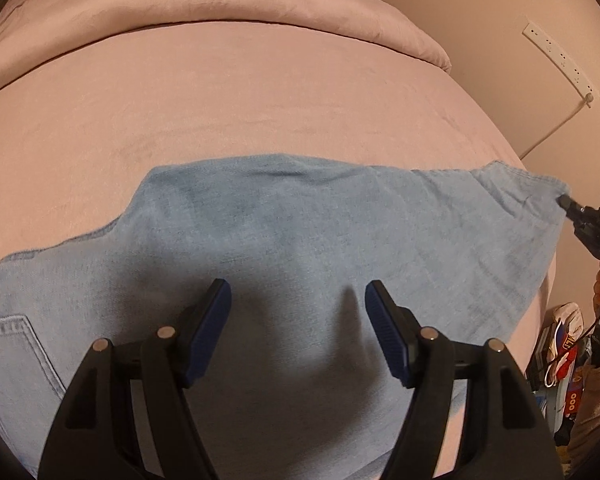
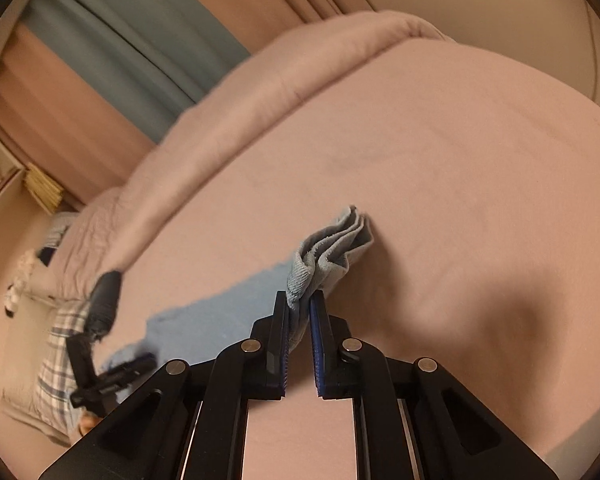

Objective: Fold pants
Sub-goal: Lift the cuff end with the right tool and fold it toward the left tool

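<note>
On the pink-covered bed [image 1: 260, 92], the light blue denim pants [image 1: 284, 232] lay spread flat near the front edge, and you were midway through a fold, by my reading. Your right claw [image 2: 300, 300] was closed on the bunched hem layers at the leg end, pinching the cloth so that it stood up in a small fan above the bed. Your left claw [image 1: 298, 292] hovered with its blue pads wide apart over the middle of the pants, gripping nothing (its shadow fell on the denim just below it).

The pants ran lengthwise across the bed: in the left wrist view the stitched back pocket [image 1: 16, 344] and seat sat at the left, and the leg ends pointed right toward the bed's side, where the right claw held them. So the long axis lay left to right, roughly parallel to the rolled pink duvet [image 1: 220, 4] at the far side.

The next move, I judged, called for carrying the held leg end up and over toward the waist, while your left claw pressed or pinned the middle to set the crease. Keep both layers together in the grip, or the fold would land crooked.
</note>
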A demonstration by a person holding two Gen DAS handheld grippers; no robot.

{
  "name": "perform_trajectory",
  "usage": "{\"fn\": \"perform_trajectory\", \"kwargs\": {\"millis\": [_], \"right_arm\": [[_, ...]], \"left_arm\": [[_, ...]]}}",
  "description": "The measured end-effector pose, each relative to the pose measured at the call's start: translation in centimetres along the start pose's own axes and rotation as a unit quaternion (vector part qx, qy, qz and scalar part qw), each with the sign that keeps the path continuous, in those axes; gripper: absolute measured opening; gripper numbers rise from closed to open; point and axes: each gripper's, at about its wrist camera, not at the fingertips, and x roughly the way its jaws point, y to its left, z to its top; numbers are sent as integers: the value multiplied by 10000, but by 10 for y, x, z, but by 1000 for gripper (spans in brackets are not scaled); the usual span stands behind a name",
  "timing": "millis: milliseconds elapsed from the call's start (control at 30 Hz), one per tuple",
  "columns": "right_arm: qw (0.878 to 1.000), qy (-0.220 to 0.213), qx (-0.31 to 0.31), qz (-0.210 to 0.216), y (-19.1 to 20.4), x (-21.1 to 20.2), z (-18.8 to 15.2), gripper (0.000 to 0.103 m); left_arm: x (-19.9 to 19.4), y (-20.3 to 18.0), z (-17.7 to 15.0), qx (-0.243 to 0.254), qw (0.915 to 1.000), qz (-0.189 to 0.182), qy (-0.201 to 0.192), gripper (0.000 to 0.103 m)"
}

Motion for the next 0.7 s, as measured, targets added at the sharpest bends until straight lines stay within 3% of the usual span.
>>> {"fn": "perform_trajectory", "kwargs": {"millis": [100, 233, 367, 433, 500, 600, 700], "right_arm": [[9988, -214, -7, 445, -1, -2, -1, 11], [9990, -99, 368, 245, -30, -3, -9, 11], [9957, 220, 903, 33, -74, 24, -29, 11], [9906, 111, 1321, 338, -90, 25, -36, 23], [9868, 22, 1565, 410, -97, 20, -44, 49], [9855, 217, 1634, 399, -94, 19, -60, 48], [9854, 245, 1652, 335, -82, 25, -68, 49]], "left_arm": [[-1, -1, 0, 53, 10000, 52, 31, 70], [1, -3, 0, 103, 9999, 84, 62, 70], [0, -1, 1, -11, 10000, 72, 63, 71], [-2, -4, 1, -69, 10000, 24, 66, 71], [-3, -9, 0, -83, 9999, -63, 97, 71], [-4, -18, -1, -126, 9996, -226, 99, 71], [2, -27, -4, -372, 9973, -619, 147, 72]]}}
